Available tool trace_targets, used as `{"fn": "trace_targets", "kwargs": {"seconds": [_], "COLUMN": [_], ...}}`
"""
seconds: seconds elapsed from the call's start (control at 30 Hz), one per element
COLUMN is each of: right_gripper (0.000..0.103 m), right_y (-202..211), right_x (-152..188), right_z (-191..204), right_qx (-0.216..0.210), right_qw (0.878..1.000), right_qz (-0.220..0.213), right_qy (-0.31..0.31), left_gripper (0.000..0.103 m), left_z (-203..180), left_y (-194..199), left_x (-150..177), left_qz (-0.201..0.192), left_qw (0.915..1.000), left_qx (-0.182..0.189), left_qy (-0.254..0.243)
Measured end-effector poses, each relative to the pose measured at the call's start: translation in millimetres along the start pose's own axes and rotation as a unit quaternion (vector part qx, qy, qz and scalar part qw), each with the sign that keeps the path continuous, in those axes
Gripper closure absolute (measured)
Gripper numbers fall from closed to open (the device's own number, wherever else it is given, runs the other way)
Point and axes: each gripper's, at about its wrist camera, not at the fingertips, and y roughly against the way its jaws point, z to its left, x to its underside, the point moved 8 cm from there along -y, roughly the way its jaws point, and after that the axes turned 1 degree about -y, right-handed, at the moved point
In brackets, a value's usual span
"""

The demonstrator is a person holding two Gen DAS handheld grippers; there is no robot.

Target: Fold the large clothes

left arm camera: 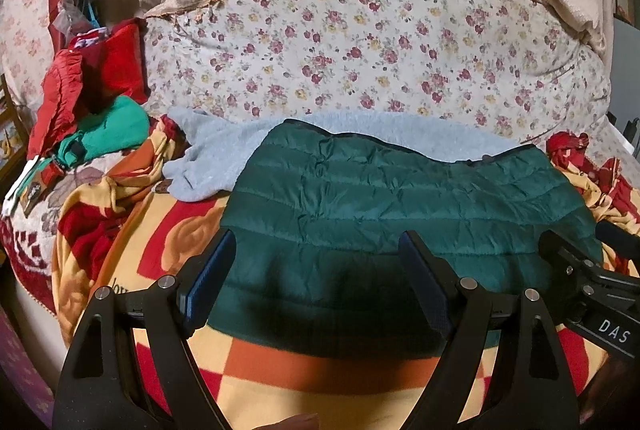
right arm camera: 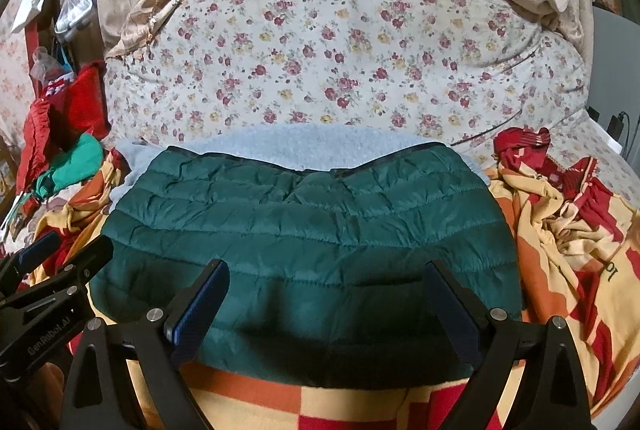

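Currently, on a checked blanket (left arm camera: 280,370), a dark green quilted jacket (left arm camera: 380,197) lies spread flat over a grey fleece (left arm camera: 216,149). Left gripper (left arm camera: 316,282) and right gripper (right arm camera: 328,306) hover over its near hem, jaws wide apart, empty. It looks light, puffy, soft and slippery; pinching the hem corners seems best.

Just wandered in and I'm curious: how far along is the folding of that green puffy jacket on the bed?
Partly done, it seems: the green quilted jacket lies flat as a compact block on the patterned blanket, over a grey fleece. In hand: nothing; the left tool and right tool hover open above its near edge. Left: perhaps another fold, plus the red and green clothes heaped at the side.
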Motion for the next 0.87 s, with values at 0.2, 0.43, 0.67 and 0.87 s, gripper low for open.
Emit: {"fn": "trace_targets", "kwargs": {"seconds": [0.2,0.43,0.67,0.87], "right_gripper": [0.007,0.007,0.007,0.007], "right_y": [-14.0,-29.0,-46.4,-54.4], "right_x": [-7.9,-13.1,-13.2,-14.1], "right_z": [0.4,-0.2,-2.2,-3.9], "right_qx": [-0.002,-0.003,-0.004,-0.018], "right_qw": [1.0,1.0,1.0,1.0], "right_qz": [0.002,0.008,0.022,0.024], "right_qy": [0.005,0.007,0.005,0.004], "left_gripper": [0.019,0.019,0.019,0.019], "left_z": [-3.7,-3.5,-4.1,-7.1], "left_y": [-18.4,-36.9,-50.8,-56.9], "left_x": [-6.4,-12.2,-15.7,-19.9], "left_qz": [0.009,0.018,0.026,0.016], "left_qw": [0.9999,0.9998,0.9997,0.9998], "left_qx": [0.005,0.002,0.001,0.003], "left_qy": [0.004,0.004,0.003,-0.013]}}
